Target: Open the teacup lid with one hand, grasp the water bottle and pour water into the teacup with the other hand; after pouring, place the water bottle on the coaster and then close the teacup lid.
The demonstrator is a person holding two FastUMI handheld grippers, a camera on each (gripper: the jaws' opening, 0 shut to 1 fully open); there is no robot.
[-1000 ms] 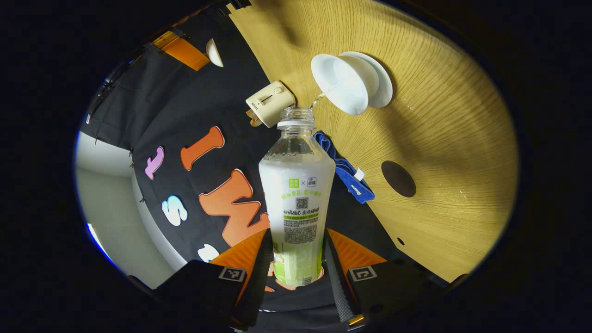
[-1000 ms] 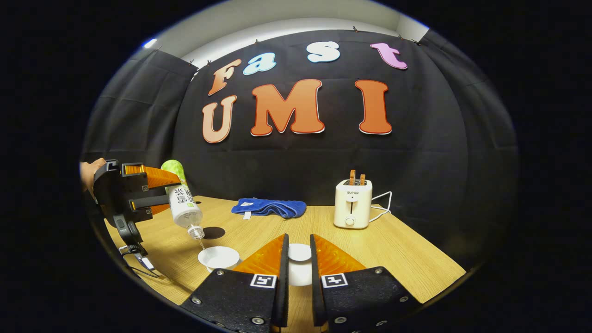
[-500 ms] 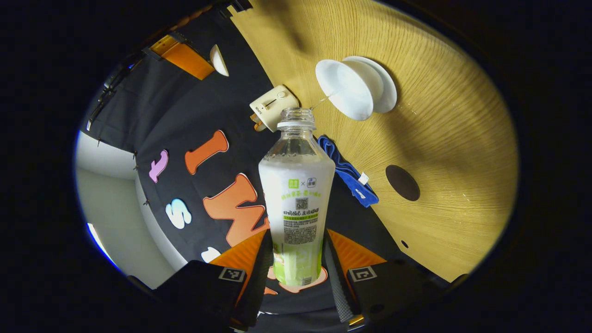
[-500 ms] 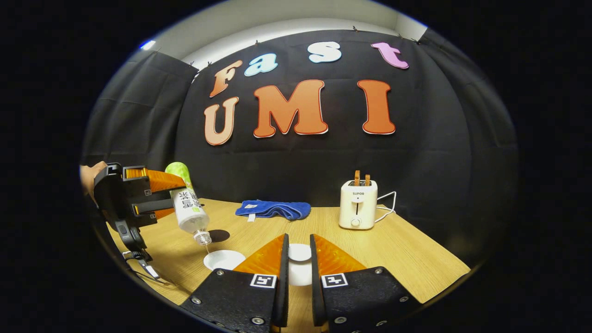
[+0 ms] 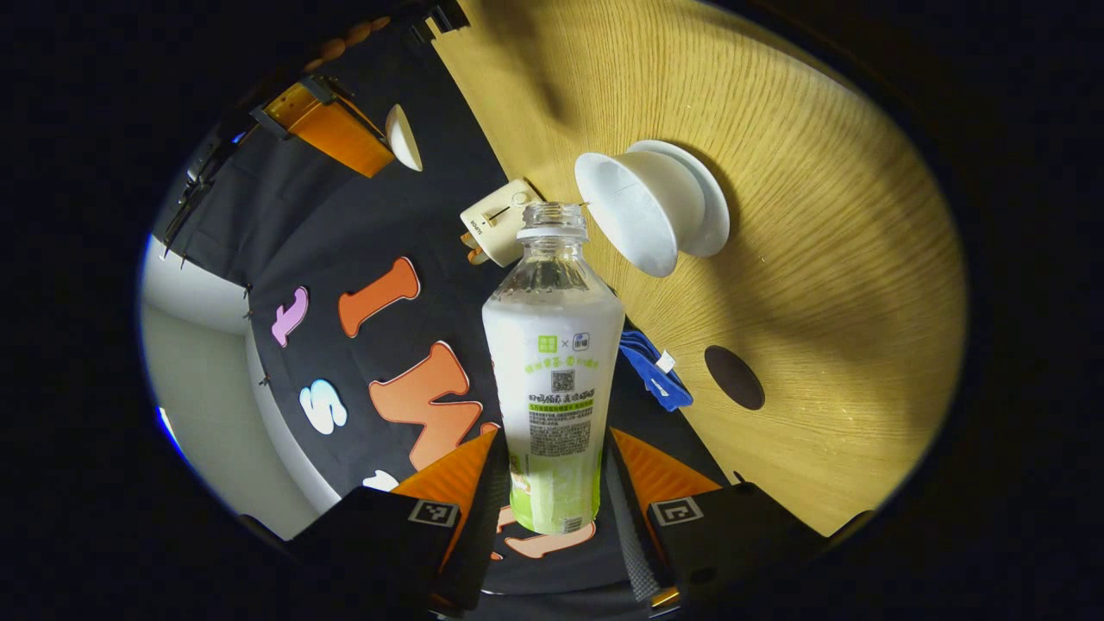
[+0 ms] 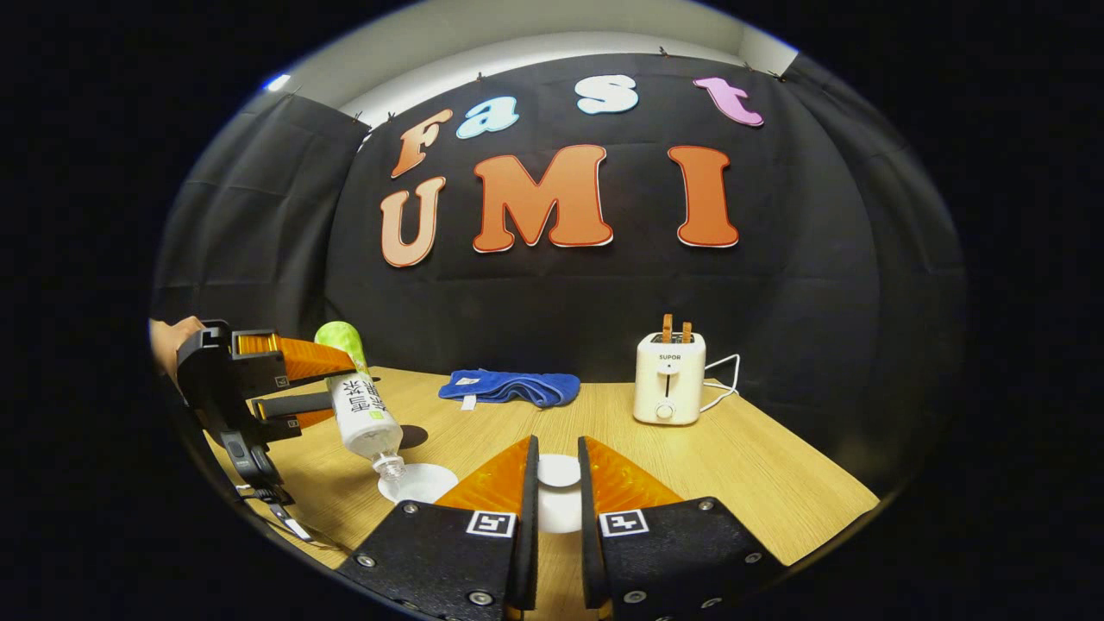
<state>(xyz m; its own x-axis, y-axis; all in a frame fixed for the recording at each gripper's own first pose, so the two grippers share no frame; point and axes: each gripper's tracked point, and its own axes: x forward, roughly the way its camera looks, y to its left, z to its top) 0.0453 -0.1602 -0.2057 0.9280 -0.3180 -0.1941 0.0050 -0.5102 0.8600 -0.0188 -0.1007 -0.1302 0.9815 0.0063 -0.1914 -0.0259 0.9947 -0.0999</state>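
Clearly the left gripper (image 5: 552, 483) clamps the bottle (image 5: 553, 362) tipped neck-down so its mouth hangs over the open teacup (image 5: 625, 211). Meanwhile the right gripper (image 6: 556, 483) pinches the lid (image 6: 558, 471), held aside to leave the rim free for pouring.

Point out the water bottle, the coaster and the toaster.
water bottle (image 5: 556, 379): left gripper view, on its labelled body between the fingers.
coaster (image 5: 734, 378): left gripper view, middle of the dark round disc on the table.
toaster (image 6: 669, 388): right gripper view, its front face beside the slider.
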